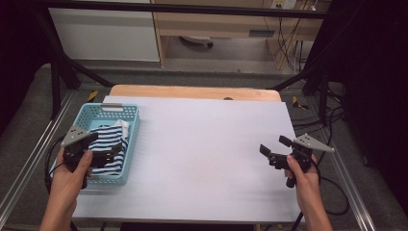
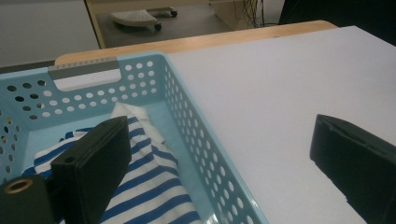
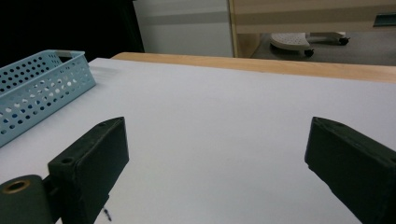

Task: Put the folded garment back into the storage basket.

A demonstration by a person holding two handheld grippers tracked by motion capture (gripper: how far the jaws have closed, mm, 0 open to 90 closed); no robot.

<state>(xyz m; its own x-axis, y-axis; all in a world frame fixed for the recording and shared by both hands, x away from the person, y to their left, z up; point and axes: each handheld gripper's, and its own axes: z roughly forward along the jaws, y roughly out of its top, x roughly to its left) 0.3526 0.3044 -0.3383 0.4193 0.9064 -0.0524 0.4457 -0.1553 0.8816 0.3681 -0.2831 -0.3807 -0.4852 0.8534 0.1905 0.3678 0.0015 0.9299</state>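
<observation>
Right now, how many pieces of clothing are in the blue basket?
1 that I can make out: a blue-and-white striped garment bunched in the basket, under the open left gripper. More could be hidden beneath it.

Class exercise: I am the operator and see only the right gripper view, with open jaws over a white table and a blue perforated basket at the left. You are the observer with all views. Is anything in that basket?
Observer: Yes, a blue-and-white striped cloth lies bunched inside the basket.
Operator: Where is the left gripper?
Observer: The left gripper is open and straddles the basket's wall, with one jaw above the cloth and the other above the table.
Operator: How could the basket be carried?
Observer: Its far wall has a handle slot.
</observation>
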